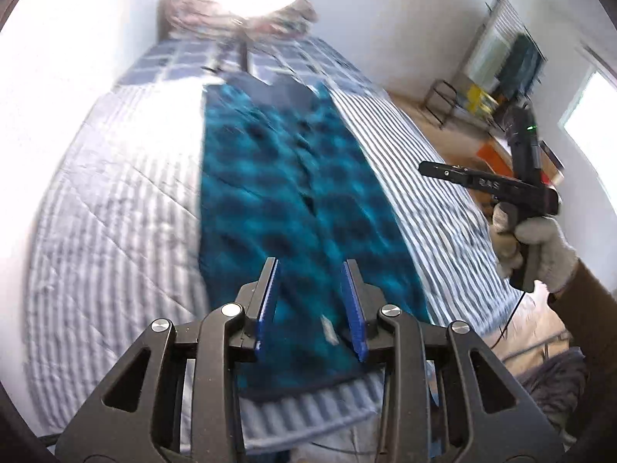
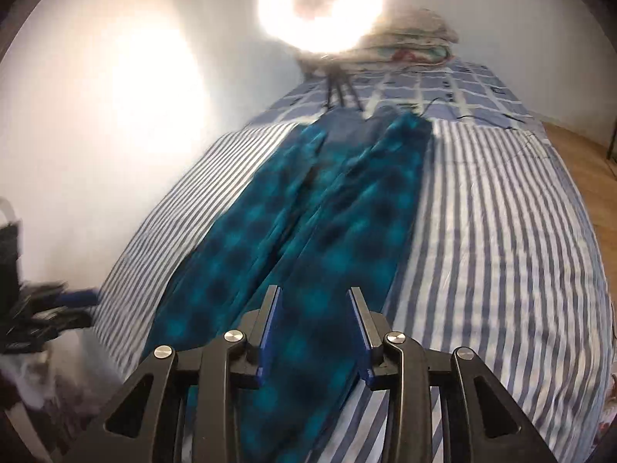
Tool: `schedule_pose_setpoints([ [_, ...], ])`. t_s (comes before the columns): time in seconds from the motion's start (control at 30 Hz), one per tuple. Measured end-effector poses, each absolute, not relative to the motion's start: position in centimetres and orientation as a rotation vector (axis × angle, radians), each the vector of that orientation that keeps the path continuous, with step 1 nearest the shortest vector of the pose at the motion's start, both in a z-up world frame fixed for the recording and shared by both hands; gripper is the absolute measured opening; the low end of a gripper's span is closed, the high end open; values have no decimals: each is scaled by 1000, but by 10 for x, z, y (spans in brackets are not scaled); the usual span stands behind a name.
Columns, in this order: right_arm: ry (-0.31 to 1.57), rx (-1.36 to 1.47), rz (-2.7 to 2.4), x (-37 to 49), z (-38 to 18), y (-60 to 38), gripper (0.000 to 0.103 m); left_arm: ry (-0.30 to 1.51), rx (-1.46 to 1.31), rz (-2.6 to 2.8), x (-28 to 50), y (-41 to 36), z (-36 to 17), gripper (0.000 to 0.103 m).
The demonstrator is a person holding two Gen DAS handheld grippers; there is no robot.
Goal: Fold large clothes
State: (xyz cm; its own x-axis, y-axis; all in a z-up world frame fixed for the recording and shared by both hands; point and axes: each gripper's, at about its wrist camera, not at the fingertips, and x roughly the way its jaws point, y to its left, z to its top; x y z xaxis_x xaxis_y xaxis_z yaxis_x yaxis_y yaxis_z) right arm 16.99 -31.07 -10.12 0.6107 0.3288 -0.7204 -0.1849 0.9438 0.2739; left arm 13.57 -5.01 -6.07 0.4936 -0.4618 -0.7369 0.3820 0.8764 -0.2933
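Observation:
A teal and black plaid garment (image 1: 285,200) lies flat and long on the striped bedspread (image 1: 115,208), folded lengthwise with a seam down its middle. My left gripper (image 1: 310,270) is open and empty above the garment's near end. My right gripper (image 2: 314,295) is open and empty above the same near end (image 2: 308,239). The right gripper also shows in the left wrist view (image 1: 432,168), held in a gloved hand over the bed's right side, clear of the garment.
A ring light on a tripod (image 2: 320,4) glares at the bed's far end, beside a pile of folded bedding (image 2: 408,42). A checked sheet (image 2: 443,88) covers the far part. Wooden floor, a chair and a rack (image 1: 482,100) lie to the right.

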Motion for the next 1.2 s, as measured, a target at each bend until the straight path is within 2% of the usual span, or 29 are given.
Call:
schedule_pose_setpoints([
  [0.1, 871, 249, 253, 224, -107, -333, 24, 906, -144, -462, 151, -23, -60, 32],
  [0.17, 892, 291, 205, 263, -117, -348, 24, 923, -184, -431, 160, -9, -71, 32],
  [0.3, 925, 341, 167, 322, -129, -358, 32, 991, -231, -416, 176, 1, -88, 32],
  [0.5, 939, 266, 125, 392, -134, -336, 46, 1003, -248, -453, 184, -8, -88, 32],
  [0.6, 995, 185, 52, 424, -149, -325, 46, 1021, -232, -469, 187, -17, -91, 32],
  [0.63, 1005, 162, 33, 432, -154, -322, 45, 1025, -227, -473, 187, -18, -91, 32],
  [0.67, 1012, 146, 22, 438, -157, -320, 39, 1031, -221, -474, 188, -20, -93, 32],
  [0.7, 1032, 125, 11, 443, -162, -317, 19, 1035, -221, -474, 188, -21, -93, 32],
  [0.73, 1049, 112, 7, 447, -166, -316, 7, 1039, -222, -474, 188, -21, -94, 32],
  [0.83, 1030, 118, 55, 446, -164, -316, 3, 1043, -233, -471, 187, -18, -95, 32],
  [1.0, 896, 176, 167, 438, -143, -311, 3, 1035, -265, -470, 187, -13, -91, 32],
  [1.17, 1001, 227, 168, 467, -201, -309, 4, 1041, -254, -470, 185, -18, -92, 32],
  [1.2, 1011, 233, 185, 468, -208, -308, 7, 1038, -248, -476, 184, -19, -91, 32],
])
